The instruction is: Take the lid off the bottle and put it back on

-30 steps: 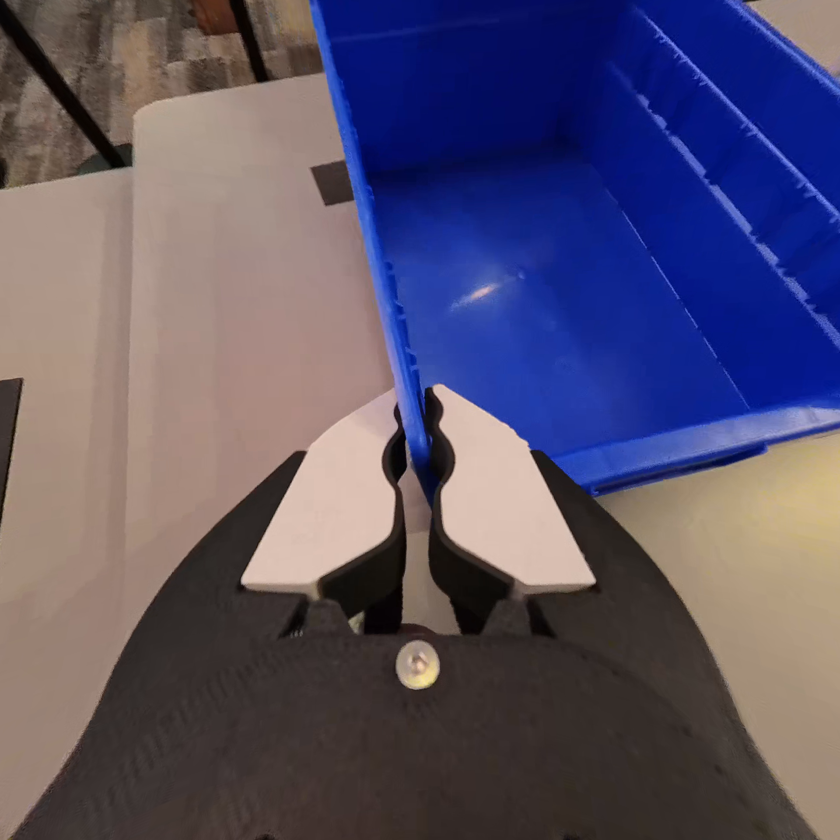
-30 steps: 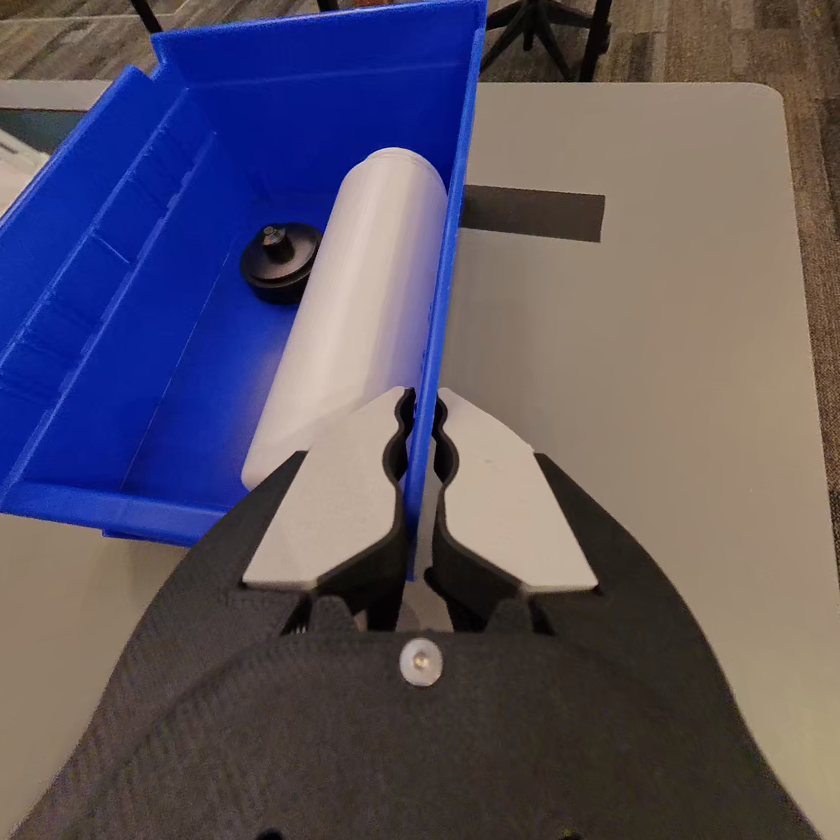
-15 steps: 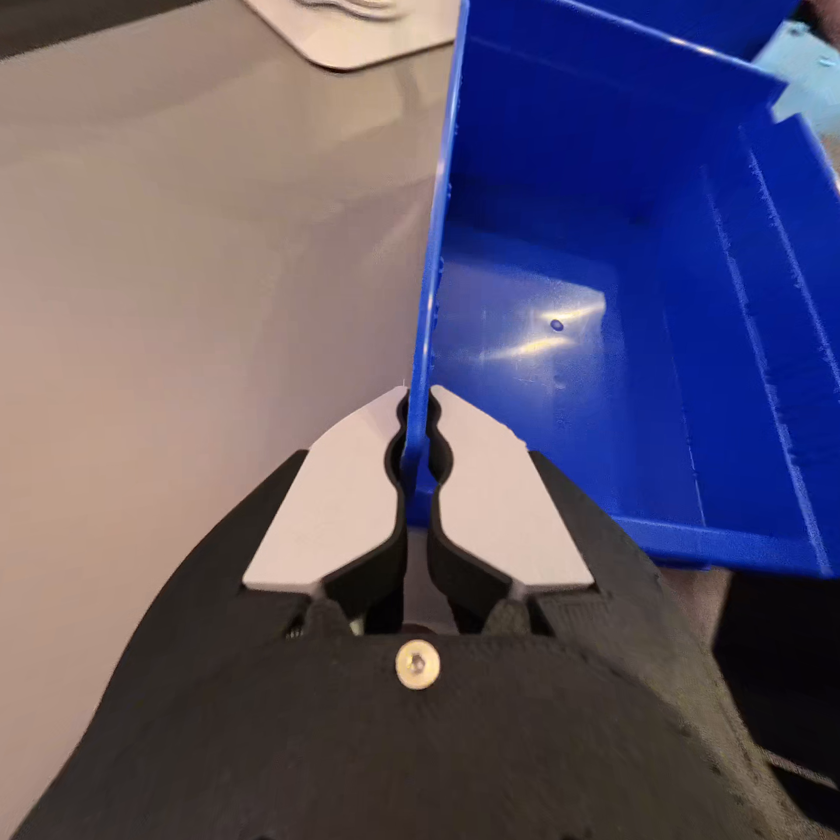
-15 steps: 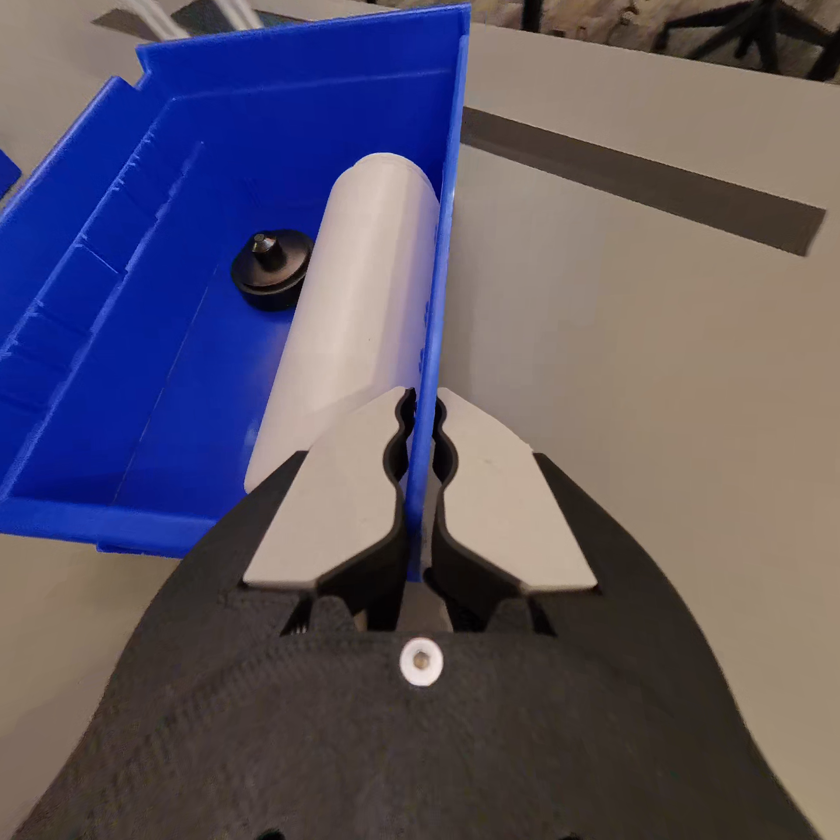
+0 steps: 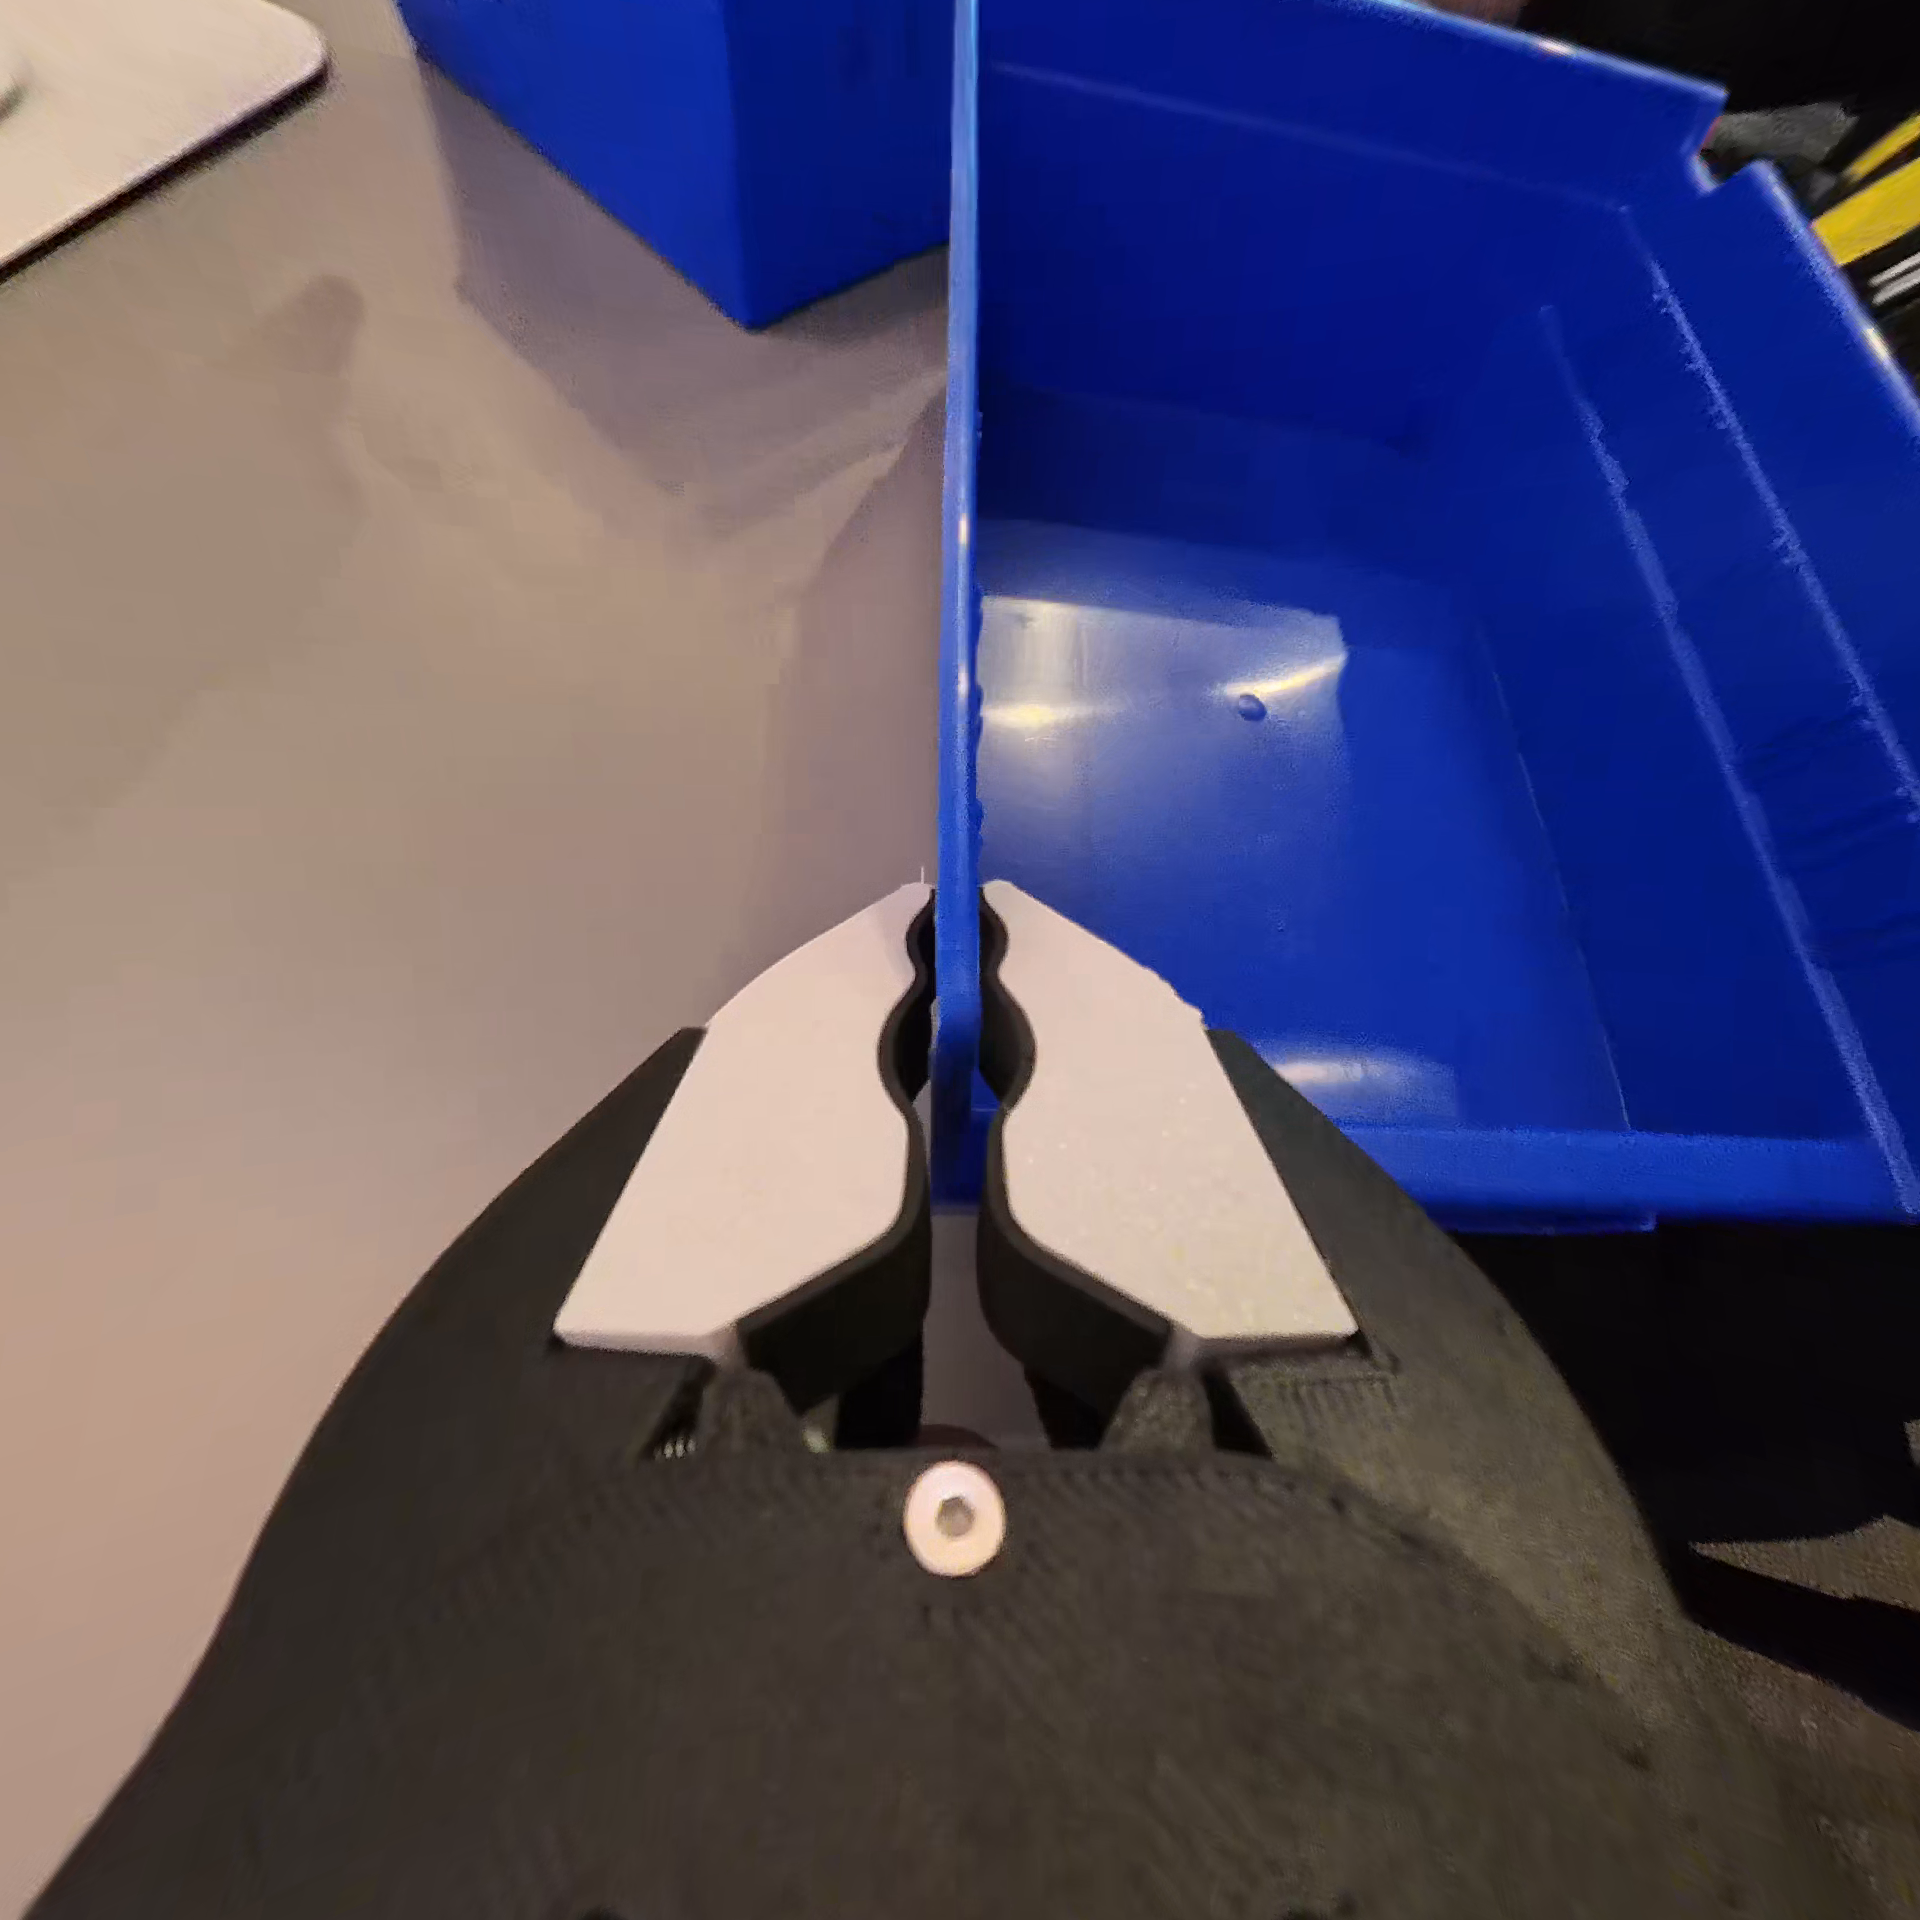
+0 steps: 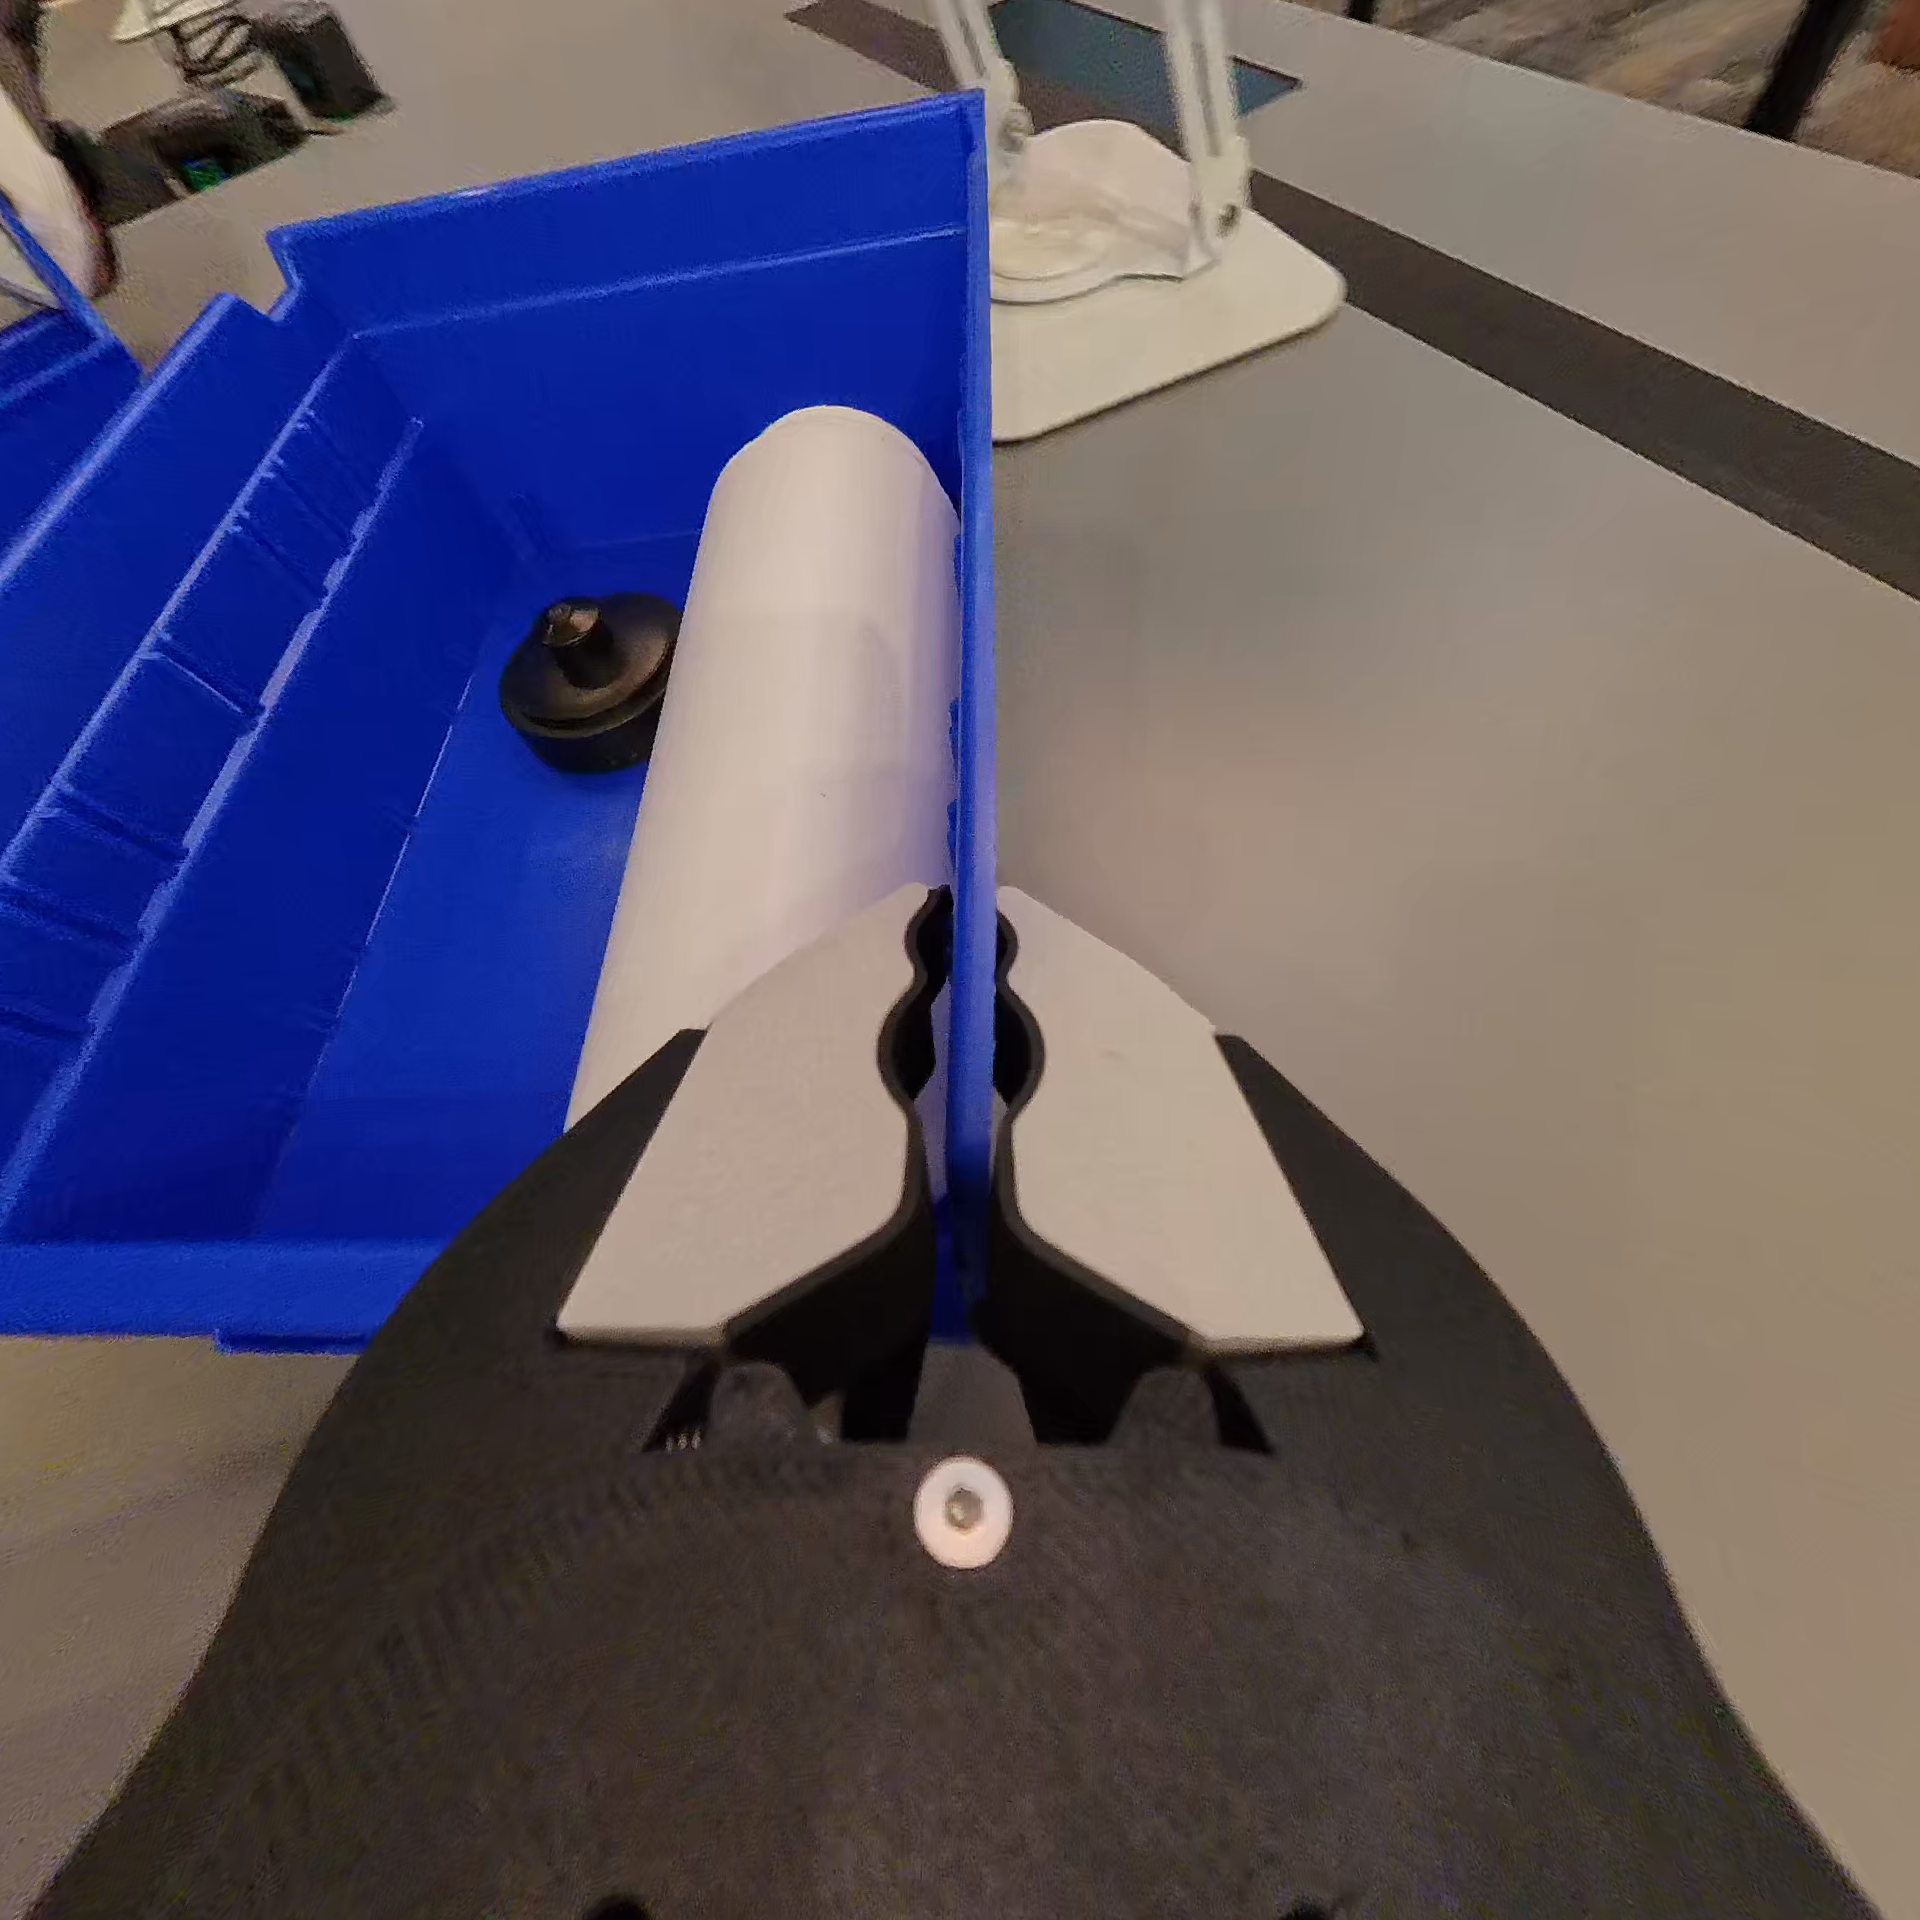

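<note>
A white bottle [image 6: 800, 727] lies on its side in a blue bin [image 6: 623, 312], against the bin's right wall. Its black lid [image 6: 587, 691] is off and sits on the bin floor to the left of the bottle, knob up. My right gripper [image 6: 971, 894] is shut on that bin's right wall near the front corner. In the left wrist view, my left gripper [image 5: 958, 894] is shut on the left wall of an empty blue bin [image 5: 1351, 831]. The bottle and lid do not show in that view.
Grey tabletop [image 6: 1455, 831] with a dark tape strip [image 6: 1662, 395]. A white stand base [image 6: 1153, 312] sits behind the right bin. Another blue bin [image 5: 707, 156] stands behind the empty one; a blue bin edge [image 6: 42, 364] shows at far left. A dark drop [image 5: 1714, 1403] lies at right.
Both grippers kept their hold on the bin walls while the views swung. The white stand base came into the right view, and a second blue bin into the left view.
</note>
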Demonstrator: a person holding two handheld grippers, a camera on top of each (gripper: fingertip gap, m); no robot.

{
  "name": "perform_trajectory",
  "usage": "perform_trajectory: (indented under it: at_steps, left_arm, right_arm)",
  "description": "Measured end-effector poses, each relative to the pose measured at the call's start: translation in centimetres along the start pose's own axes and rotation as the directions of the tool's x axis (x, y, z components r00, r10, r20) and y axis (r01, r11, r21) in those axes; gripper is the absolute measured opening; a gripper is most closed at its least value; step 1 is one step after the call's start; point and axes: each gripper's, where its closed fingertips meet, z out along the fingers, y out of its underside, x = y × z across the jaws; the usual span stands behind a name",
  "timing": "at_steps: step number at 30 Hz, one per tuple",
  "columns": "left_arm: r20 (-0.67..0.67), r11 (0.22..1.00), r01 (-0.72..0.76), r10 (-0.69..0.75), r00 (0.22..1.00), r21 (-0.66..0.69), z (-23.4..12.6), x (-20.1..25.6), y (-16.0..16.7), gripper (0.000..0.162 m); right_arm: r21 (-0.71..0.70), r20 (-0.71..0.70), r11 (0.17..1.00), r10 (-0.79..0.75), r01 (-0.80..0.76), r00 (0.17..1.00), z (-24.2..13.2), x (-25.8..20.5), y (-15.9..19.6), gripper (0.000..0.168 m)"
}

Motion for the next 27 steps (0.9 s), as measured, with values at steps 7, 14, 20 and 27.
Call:
perform_trajectory:
  at_steps: [7,14,20,27]
  left_arm:
    - [-0.062,1.0,-0.028,0.028,0.998,-0.003,3.2,0.3,-2.2,0.004]
    - [-0.182,0.992,0.117,-0.124,0.975,-0.051,2.5,1.1,-2.9,0.064]
    - [0.13,0.957,0.271,-0.284,0.95,0.104,-2.5,-6.3,-8.6,0.079]
    - [0.381,0.951,0.3,-0.249,0.89,-0.08,3.8,-13.0,-13.3,0.081]
  right_arm:
    - [-0.025,0.154,0.998,-0.055,0.06,0.987,7.5,-2.0,-3.9,0.006]
    - [0.044,0.112,0.998,0.03,-0.035,0.993,11.2,-2.8,-11.3,0.073]
    - [-0.108,-0.026,0.99,0.092,-0.095,0.995,4.0,-9.9,-11.3,0.07]
    - [-0.352,0.055,0.93,0.134,-0.106,0.989,5.0,-23.6,-4.4,0.068]
